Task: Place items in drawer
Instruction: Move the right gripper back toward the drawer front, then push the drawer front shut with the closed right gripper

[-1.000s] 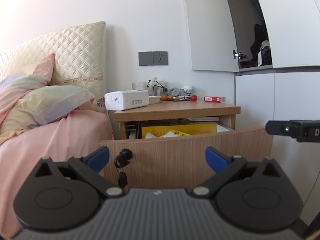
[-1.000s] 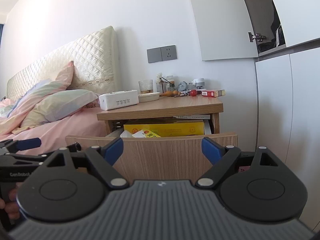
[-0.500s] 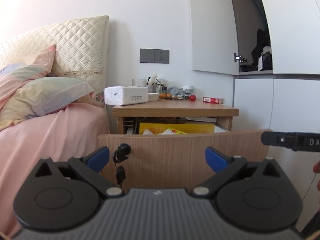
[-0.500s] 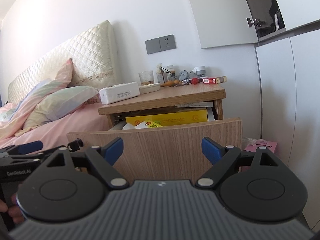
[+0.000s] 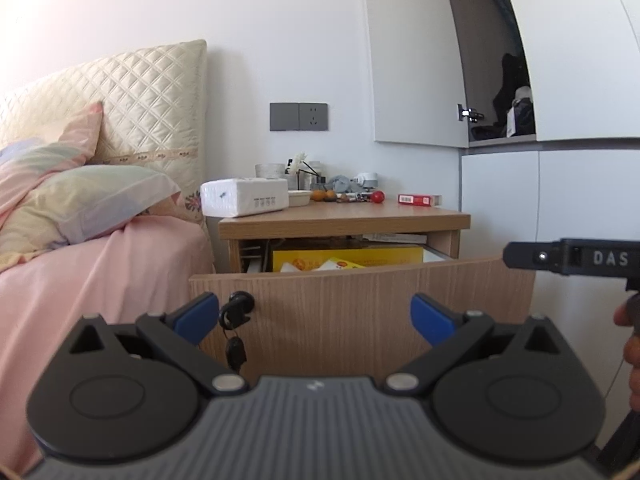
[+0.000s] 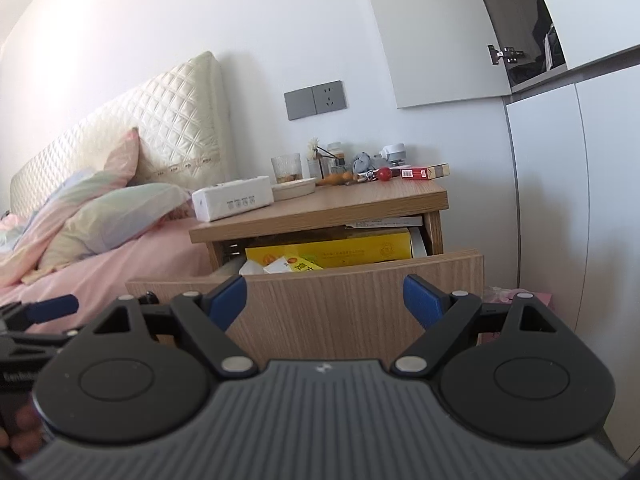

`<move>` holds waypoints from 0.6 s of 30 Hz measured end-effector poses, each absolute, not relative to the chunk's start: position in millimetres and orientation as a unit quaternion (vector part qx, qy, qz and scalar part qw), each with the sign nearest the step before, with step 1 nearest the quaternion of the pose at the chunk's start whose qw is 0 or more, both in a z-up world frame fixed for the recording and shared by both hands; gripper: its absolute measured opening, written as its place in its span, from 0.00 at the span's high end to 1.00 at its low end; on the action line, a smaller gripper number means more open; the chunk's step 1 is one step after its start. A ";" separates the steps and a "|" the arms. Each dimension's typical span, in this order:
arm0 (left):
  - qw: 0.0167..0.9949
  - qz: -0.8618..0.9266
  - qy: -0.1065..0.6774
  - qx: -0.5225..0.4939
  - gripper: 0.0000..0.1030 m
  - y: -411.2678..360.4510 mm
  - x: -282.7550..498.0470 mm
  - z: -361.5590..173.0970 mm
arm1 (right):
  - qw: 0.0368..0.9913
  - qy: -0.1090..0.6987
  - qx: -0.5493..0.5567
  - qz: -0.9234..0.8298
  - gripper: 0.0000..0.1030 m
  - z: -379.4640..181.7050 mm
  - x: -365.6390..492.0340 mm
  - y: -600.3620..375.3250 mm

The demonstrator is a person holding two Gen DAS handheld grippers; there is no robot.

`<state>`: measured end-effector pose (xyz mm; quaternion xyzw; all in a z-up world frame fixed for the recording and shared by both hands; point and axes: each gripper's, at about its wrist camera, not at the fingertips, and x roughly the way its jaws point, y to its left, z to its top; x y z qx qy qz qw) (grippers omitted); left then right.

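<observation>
A wooden nightstand (image 5: 344, 218) (image 6: 320, 210) stands by the bed with its drawer (image 5: 360, 304) (image 6: 320, 300) pulled open. A yellow box (image 5: 348, 258) (image 6: 332, 250) and packets lie inside it. On top sit a white tissue box (image 5: 244, 196) (image 6: 232, 198), a red ball (image 5: 377, 197) (image 6: 385, 173), a red cigarette pack (image 5: 419, 199) (image 6: 424, 171) and small clutter. My left gripper (image 5: 315, 316) is open and empty before the drawer front. My right gripper (image 6: 324, 296) is open and empty, also before the drawer; it shows at the right edge of the left wrist view (image 5: 572, 258).
A bed with pink sheets (image 5: 80, 272) and pillows (image 5: 88, 200) lies to the left. White wardrobe doors (image 5: 540, 200) stand to the right, one upper door ajar. Keys (image 5: 236, 320) hang from the drawer lock. A pink item (image 6: 516, 294) lies on the floor at right.
Both grippers have drifted slightly; the right wrist view has tilted and risen, showing more of the drawer's inside. Both stay open and empty.
</observation>
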<state>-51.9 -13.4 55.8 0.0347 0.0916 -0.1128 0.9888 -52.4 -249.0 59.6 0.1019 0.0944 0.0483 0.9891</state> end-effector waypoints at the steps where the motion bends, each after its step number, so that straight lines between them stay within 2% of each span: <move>1: 0.989 -0.112 0.089 0.033 0.00 -13.6 -52.0 55.6 | 0.990 0.095 0.099 0.045 0.15 59.5 -52.0 -246.9; 4: 0.990 -0.113 0.083 0.028 0.00 -14.2 -50.1 56.3 | 0.991 0.094 0.092 0.032 0.20 59.5 -51.0 -243.6; 7: 0.991 -0.107 0.084 0.022 0.01 -14.8 -43.5 57.7 | 0.991 0.095 0.096 0.025 0.34 59.8 -48.4 -244.1; 8: 0.990 -0.106 0.089 0.021 0.11 -15.3 -40.1 58.4 | 0.990 0.097 0.100 0.023 0.42 59.7 -46.6 -244.5; 9: 0.990 -0.106 0.094 0.021 0.22 -15.7 -36.7 59.1 | 0.989 0.101 0.103 0.019 0.54 59.3 -44.2 -244.7; 11: 0.990 -0.102 0.100 0.021 0.28 -17.0 -30.6 60.3 | 0.987 0.114 0.109 0.010 0.70 57.8 -37.7 -245.6; 13: 0.990 -0.095 0.106 0.022 0.39 -18.6 -24.6 61.4 | 0.986 0.123 0.108 0.007 0.75 56.6 -32.1 -245.0; 15: 0.989 -0.087 0.117 0.028 0.60 -20.5 -18.4 62.4 | 0.986 0.129 0.105 0.007 0.80 56.4 -27.4 -244.1; 18: 0.988 -0.082 0.131 0.029 0.64 -23.1 -7.8 60.9 | 0.987 0.124 0.097 0.011 0.81 59.5 -22.2 -243.9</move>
